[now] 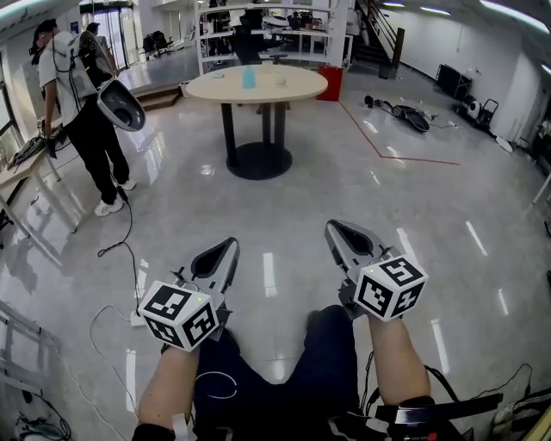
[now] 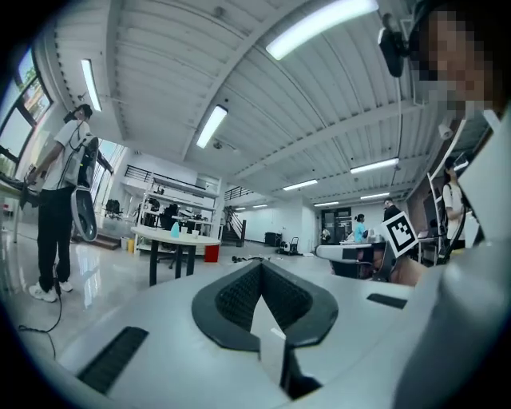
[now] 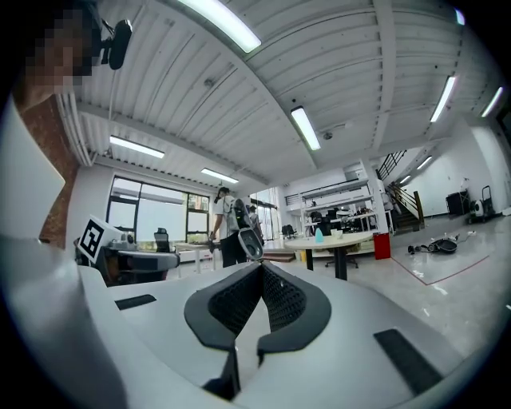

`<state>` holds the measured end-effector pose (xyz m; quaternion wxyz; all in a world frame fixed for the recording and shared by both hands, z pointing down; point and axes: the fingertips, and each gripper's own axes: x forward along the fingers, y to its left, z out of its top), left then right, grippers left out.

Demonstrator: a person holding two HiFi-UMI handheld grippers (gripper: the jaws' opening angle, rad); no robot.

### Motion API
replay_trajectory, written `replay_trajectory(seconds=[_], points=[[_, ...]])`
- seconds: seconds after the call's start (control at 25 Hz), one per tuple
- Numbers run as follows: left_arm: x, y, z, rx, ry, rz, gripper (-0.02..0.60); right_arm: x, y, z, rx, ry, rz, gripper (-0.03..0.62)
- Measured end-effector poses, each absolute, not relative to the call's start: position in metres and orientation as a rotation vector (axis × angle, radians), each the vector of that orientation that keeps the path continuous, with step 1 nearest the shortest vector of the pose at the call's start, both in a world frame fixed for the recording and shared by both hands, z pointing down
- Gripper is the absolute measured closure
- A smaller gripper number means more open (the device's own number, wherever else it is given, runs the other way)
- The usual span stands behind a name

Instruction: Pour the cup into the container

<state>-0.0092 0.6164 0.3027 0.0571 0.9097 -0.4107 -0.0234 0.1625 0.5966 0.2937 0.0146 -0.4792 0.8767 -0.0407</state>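
Observation:
A round beige table [image 1: 284, 86] stands far ahead on a dark pedestal. On it is a light blue container [image 1: 249, 77], with small white items [image 1: 281, 82] beside it that are too small to make out. My left gripper [image 1: 229, 245] and right gripper [image 1: 332, 227] are held out level over the floor, well short of the table. Both are shut with nothing between the jaws. In the left gripper view the closed left gripper [image 2: 260, 264] aims toward the table [image 2: 177, 236]. The right gripper view shows the closed right gripper [image 3: 261, 265] and the table [image 3: 339, 238] at right.
A person [image 1: 82, 103] with a backpack and a white device stands at the left by a side table [image 1: 21, 168]. Cables [image 1: 120, 250] trail over the glossy floor at left. A red bin [image 1: 332, 83], shelves [image 1: 258, 26], stairs [image 1: 379, 34] and floor equipment [image 1: 405, 114] lie beyond.

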Motion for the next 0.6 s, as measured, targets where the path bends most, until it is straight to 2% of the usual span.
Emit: replay_trajectory(seconds=[0.6], points=[[-0.008,0.61,0.31,2.787,-1.28,0.021,0.581,0.163,0.588,0.306,-1.477,2.718,-0.173,0.589]])
